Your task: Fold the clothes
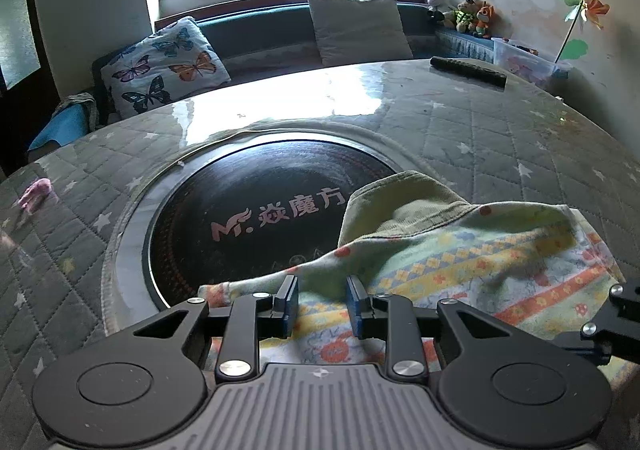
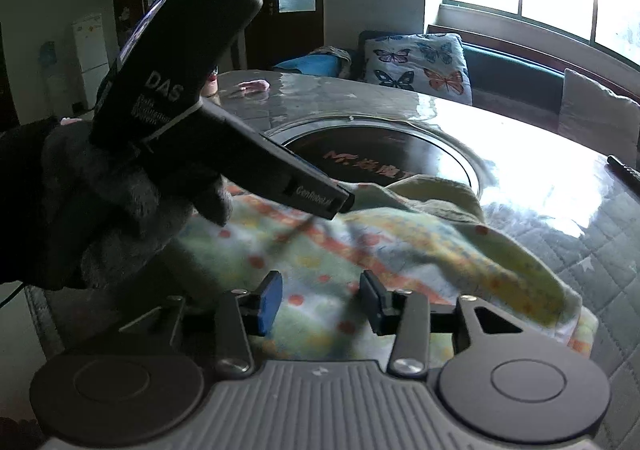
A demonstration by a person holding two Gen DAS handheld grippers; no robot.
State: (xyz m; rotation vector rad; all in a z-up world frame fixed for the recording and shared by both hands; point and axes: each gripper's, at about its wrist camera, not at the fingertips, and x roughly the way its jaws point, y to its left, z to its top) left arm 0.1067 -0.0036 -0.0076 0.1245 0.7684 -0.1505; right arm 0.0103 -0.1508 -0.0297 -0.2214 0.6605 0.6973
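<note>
So far: the fold looks partly made, as I judge it; one edge of the garment (image 1: 460, 250) is turned over on itself, with its plain green inside showing along the far side, but the heap is rumpled, not flat and squared.
Left to do: I reckon smoothing it, another fold or two, and setting it neat.
Table (image 1: 500, 138): quilted grey cover under a glossy sheet, with a round dark hotplate (image 1: 256, 202) in the middle; the garment lies on the near right part, its far edge overlapping the hotplate's rim.
Garment and left gripper (image 1: 322, 304): cloth lies just under and beyond my fingers, one narrow end running out to the left of them.
Left gripper state: jaws apart, pads not pressing cloth.
Garment and right gripper (image 2: 322, 304): patterned cloth spreads right below and ahead.
Right gripper state: jaws spread, nothing pinched.
</note>
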